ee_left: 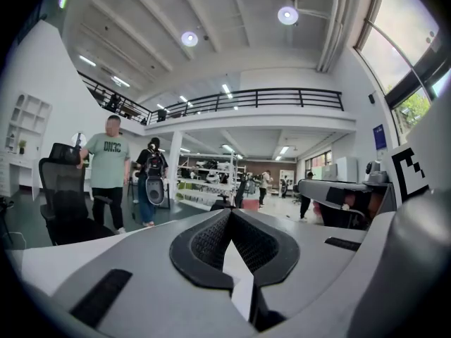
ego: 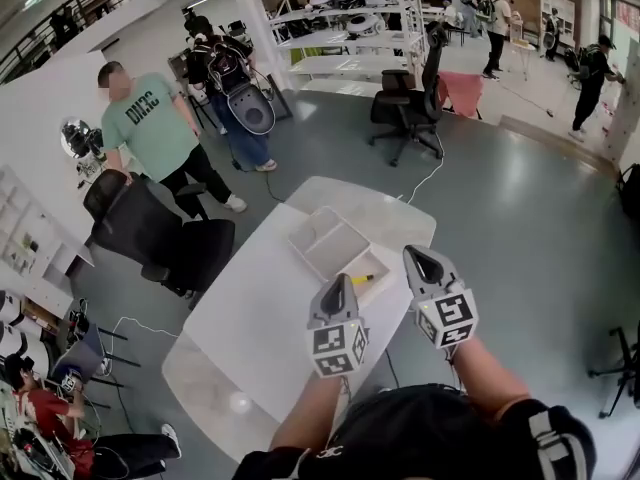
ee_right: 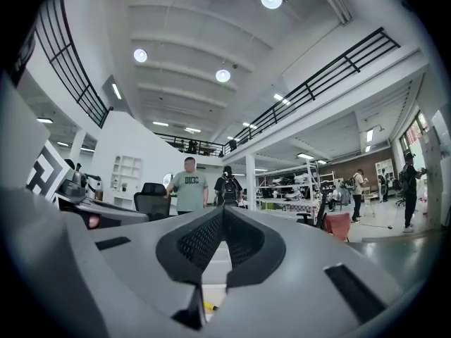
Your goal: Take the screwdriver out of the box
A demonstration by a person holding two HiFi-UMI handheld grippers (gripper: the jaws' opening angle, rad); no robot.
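A white open box [ego: 322, 236] sits on the white table [ego: 260, 308]. By its near right corner lies the screwdriver: I see only its yellow handle [ego: 363, 279], the rest hidden behind my left gripper. I cannot tell whether it is inside the box wall or just outside it. My left gripper [ego: 339, 279] hovers over that corner, jaws shut and empty [ee_left: 230, 213]. My right gripper [ego: 418, 255] hangs to the right of the box near the table's edge, also shut on nothing [ee_right: 223, 208]. A sliver of yellow handle [ee_right: 208, 305] shows under its jaws.
A person in a green shirt [ego: 150, 118] stands beyond the table's left side beside a black office chair [ego: 150, 233]. Another black chair [ego: 405, 103] and metal shelves [ego: 350, 28] stand farther back. A small white round object [ego: 240, 403] rests on the table's near end.
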